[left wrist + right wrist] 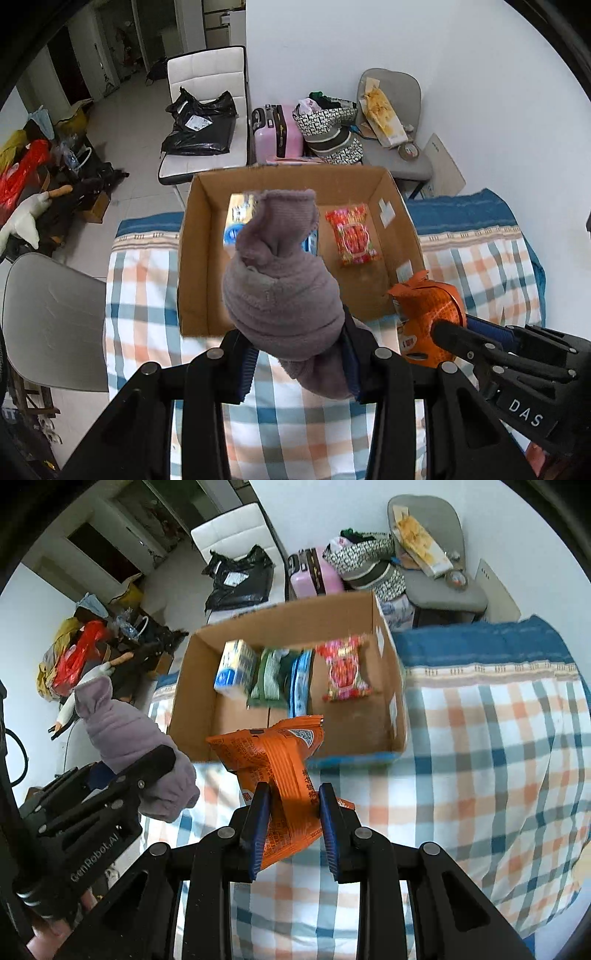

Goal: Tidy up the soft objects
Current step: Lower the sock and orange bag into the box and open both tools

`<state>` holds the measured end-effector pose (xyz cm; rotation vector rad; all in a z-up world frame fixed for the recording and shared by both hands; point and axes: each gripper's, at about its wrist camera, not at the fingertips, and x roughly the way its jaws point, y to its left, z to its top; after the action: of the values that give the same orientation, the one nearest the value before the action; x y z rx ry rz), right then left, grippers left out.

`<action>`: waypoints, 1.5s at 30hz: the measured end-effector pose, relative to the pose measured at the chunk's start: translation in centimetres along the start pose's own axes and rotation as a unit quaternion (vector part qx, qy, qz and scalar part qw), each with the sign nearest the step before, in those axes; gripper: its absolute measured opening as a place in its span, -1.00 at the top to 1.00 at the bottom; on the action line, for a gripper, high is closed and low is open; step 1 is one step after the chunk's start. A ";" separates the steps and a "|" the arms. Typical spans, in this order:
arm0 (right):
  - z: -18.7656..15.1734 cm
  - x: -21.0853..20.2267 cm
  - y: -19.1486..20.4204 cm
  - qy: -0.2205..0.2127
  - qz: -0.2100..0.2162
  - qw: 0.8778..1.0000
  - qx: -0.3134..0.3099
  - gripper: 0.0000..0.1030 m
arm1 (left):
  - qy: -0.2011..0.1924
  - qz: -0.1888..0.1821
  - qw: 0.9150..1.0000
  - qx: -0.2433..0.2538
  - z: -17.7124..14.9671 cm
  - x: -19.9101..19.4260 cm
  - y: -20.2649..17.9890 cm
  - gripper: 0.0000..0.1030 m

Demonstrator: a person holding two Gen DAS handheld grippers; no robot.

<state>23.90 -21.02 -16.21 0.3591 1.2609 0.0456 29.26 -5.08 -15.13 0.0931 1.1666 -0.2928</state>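
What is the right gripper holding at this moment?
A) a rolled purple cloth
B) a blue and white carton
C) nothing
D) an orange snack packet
D: in the right wrist view the right gripper has its blue pads pressed on the orange snack packet, held in front of the cardboard box.

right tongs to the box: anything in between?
Only the orange snack packet they grip, its top reaching over the cardboard box near rim; beneath it plaid bedding. Right wrist view.
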 end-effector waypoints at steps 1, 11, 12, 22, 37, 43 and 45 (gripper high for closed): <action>0.7 0.1 0.0 -0.004 -0.004 1.000 0.000 0.45 | 0.001 0.001 1.000 -0.003 0.7 0.3 0.2 0.31; 7.0 4.7 -0.6 0.004 -0.041 0.999 0.013 0.45 | 0.062 0.012 0.998 -0.031 5.3 6.9 3.1 0.31; 7.4 5.4 -0.8 0.008 -0.044 0.999 0.015 0.45 | 0.073 0.011 0.997 -0.035 5.5 7.9 3.5 0.31; 9.0 13.6 -2.5 0.072 -0.072 0.994 0.036 0.45 | 0.168 0.024 0.984 -0.057 4.5 16.8 5.5 0.30; 8.5 19.8 -3.0 0.109 -0.123 0.986 0.021 0.45 | 0.201 0.042 0.977 -0.050 3.0 20.2 5.5 0.24; 8.9 19.9 -2.6 0.123 -0.123 0.985 0.016 0.28 | 0.196 0.057 0.977 -0.056 3.2 19.5 5.1 -0.01; 8.8 19.9 -2.3 0.123 -0.122 0.985 0.011 0.02 | 0.186 0.059 0.979 -0.058 3.3 18.8 5.1 -0.17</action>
<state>37.96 -20.74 -33.01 0.2193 1.5439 -0.1362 40.35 -4.29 -31.50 0.1169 1.5403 -0.1017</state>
